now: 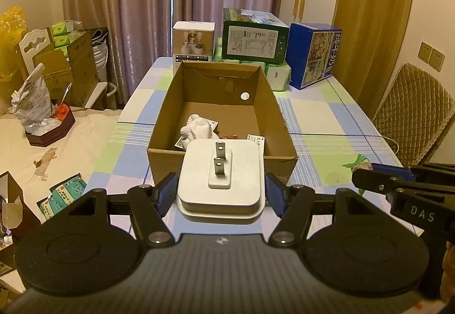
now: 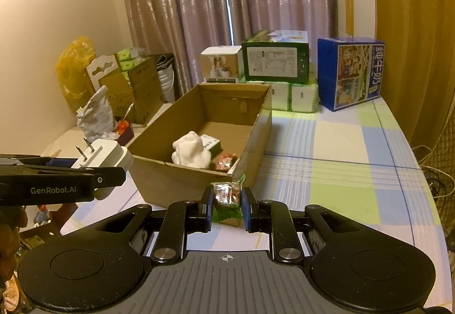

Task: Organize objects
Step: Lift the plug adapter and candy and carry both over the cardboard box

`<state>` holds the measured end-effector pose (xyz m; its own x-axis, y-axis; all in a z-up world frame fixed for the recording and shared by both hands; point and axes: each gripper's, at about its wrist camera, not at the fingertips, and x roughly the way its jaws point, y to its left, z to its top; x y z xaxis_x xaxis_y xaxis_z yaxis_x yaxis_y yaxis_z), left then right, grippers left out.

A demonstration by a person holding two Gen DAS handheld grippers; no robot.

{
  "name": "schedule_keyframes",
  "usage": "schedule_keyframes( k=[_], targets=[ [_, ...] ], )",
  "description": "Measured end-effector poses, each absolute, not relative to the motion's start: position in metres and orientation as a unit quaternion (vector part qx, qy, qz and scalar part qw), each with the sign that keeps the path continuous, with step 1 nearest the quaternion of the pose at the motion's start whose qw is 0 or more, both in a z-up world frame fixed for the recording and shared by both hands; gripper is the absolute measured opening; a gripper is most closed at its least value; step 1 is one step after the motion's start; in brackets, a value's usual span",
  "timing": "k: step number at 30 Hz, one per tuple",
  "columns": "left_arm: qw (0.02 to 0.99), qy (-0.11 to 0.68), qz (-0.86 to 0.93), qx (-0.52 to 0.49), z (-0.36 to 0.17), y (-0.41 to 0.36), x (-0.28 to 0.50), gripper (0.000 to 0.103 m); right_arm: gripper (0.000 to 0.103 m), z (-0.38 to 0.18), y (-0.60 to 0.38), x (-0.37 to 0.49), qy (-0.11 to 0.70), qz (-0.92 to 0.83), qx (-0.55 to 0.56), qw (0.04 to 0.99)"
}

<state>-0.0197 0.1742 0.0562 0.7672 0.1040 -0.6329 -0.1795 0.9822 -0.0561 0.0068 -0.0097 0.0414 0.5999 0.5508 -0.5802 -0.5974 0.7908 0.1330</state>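
My left gripper (image 1: 219,191) is shut on a white plug adapter (image 1: 219,180), prongs up, held just before the near wall of an open cardboard box (image 1: 170,92). The adapter (image 2: 105,156) also shows at the left of the right wrist view. My right gripper (image 2: 226,204) is shut on a small green-edged snack packet (image 2: 226,196), close to the box's (image 2: 256,126) near right corner. Inside the box lie a white cloth (image 2: 190,150), a small green-and-white carton (image 2: 211,143) and a red packet (image 2: 226,162).
The checked tablecloth (image 2: 341,172) stretches to the right of the box. Stacked cartons, a green box (image 1: 253,35) and a blue box (image 1: 311,54), stand at the table's far end. A quilted chair (image 1: 412,112) is at the right; clutter fills the left side table (image 1: 42,120).
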Motion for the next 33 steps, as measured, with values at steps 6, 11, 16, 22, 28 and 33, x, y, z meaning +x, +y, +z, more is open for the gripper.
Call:
schedule_keyframes(
  k=[6,11,16,22,28,33],
  targets=[
    [0.938,0.333,0.078,-0.061,0.056,0.177,-0.021,0.061,0.017,0.04,-0.005,0.01,0.312,0.326,-0.042,0.891],
    [0.938,0.333,0.079,-0.062,0.055,0.179,-0.021,0.061,0.017,0.038,-0.003,0.013,0.313,0.328,-0.043,0.89],
    [0.937,0.334,0.077,-0.061,0.056,0.181,-0.02,0.061,0.017,0.038,-0.002,0.012,0.314,0.329,-0.044,0.89],
    [0.937,0.334,0.078,-0.06,0.056,0.182,-0.02,0.061,0.017,0.037,0.004,0.014,0.315,0.333,-0.046,0.888],
    [0.937,0.335,0.078,-0.059,0.057,0.184,-0.018,0.061,0.017,0.037,0.01,0.016,0.315,0.339,-0.05,0.885],
    [0.938,0.334,0.078,-0.056,0.057,0.19,-0.012,0.061,0.017,0.036,0.017,0.021,0.318,0.343,-0.051,0.883]
  ],
)
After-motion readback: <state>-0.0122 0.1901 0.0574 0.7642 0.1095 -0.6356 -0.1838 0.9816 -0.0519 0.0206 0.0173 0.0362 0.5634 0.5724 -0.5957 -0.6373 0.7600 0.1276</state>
